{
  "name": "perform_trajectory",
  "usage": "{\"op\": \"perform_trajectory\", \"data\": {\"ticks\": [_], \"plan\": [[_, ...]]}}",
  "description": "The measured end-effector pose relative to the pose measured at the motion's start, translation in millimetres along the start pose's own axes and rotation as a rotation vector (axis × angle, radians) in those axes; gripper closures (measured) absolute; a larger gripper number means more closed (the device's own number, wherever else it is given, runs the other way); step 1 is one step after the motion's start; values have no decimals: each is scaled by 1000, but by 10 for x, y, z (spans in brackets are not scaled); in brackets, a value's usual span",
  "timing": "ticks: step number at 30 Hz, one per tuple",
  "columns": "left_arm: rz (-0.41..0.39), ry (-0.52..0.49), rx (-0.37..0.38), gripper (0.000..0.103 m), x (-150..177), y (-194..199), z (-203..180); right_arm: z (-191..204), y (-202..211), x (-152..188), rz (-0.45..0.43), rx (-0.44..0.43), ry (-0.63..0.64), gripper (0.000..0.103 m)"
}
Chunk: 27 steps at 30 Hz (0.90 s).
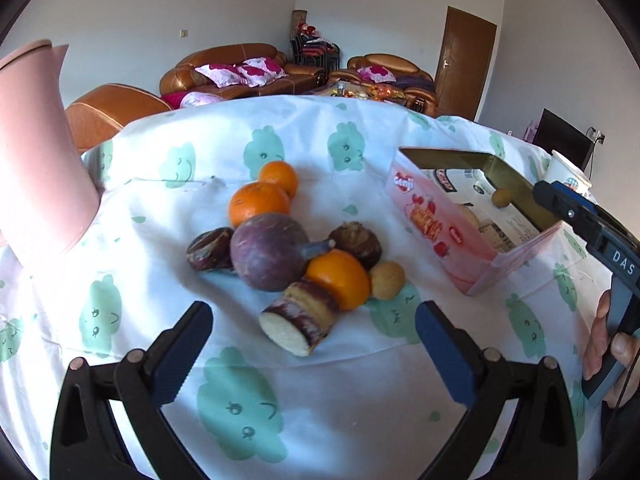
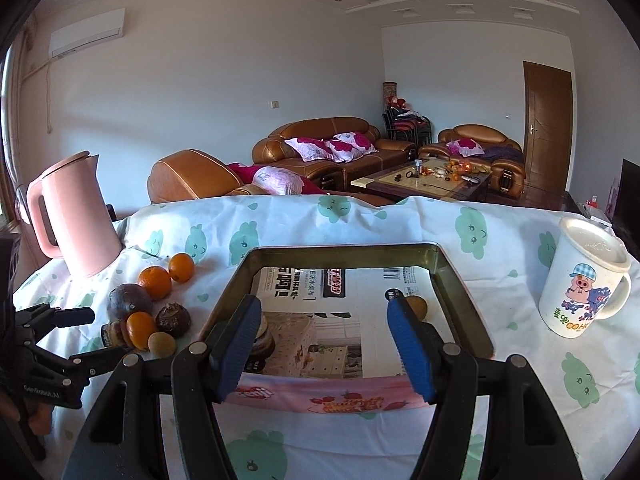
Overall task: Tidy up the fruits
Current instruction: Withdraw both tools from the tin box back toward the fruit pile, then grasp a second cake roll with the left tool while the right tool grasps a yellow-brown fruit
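A pile of fruit lies on the cloth: three oranges (image 1: 258,204), a purple round fruit (image 1: 268,258), two dark brown bulbs (image 1: 356,242), a small tan fruit (image 1: 387,280) and a cut cane piece (image 1: 298,316). My left gripper (image 1: 314,354) is open just short of the cane piece, touching nothing. An open pink tin box (image 2: 460,300) stands to the right of the pile (image 2: 148,312). My right gripper (image 2: 324,344) hangs open over the box's near wall with nothing between its fingers. A small tan fruit (image 2: 418,306) and a dark one (image 2: 264,340) lie inside the box.
A pink kettle (image 2: 68,216) stands at the table's back left, behind the pile. A white cartoon mug (image 2: 584,280) with a lid stands right of the box. The person's hand (image 1: 600,340) is at the right edge. Sofas and a coffee table lie beyond the far edge.
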<state>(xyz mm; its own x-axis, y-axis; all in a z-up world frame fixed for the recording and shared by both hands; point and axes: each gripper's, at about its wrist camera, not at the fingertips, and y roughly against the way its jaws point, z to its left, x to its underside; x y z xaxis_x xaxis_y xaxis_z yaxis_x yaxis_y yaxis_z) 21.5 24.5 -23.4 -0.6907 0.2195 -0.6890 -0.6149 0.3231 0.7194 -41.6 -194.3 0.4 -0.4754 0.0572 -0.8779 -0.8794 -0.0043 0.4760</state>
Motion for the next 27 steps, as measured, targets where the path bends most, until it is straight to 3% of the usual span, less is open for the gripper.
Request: {"op": "perform_trajectory", "data": {"ticks": [8,16,18,20,27], "plan": [[7,-6,-50,2,43,-5,141,241,23,29,16,-83,25,36],[2,-42,-54,13,16,-7,95,764,31,68,52,-223,77,36],[-5,-45,-60,15,8,2,87,928,13,87,64,-224,125,44],[-4,-44,-61,20,-3,-4,86,1073,-53,118,102,-224,164,64],[19,-45,-37,36,-12,-64,78,1288,-246,205,195,-247,201,67]]}}
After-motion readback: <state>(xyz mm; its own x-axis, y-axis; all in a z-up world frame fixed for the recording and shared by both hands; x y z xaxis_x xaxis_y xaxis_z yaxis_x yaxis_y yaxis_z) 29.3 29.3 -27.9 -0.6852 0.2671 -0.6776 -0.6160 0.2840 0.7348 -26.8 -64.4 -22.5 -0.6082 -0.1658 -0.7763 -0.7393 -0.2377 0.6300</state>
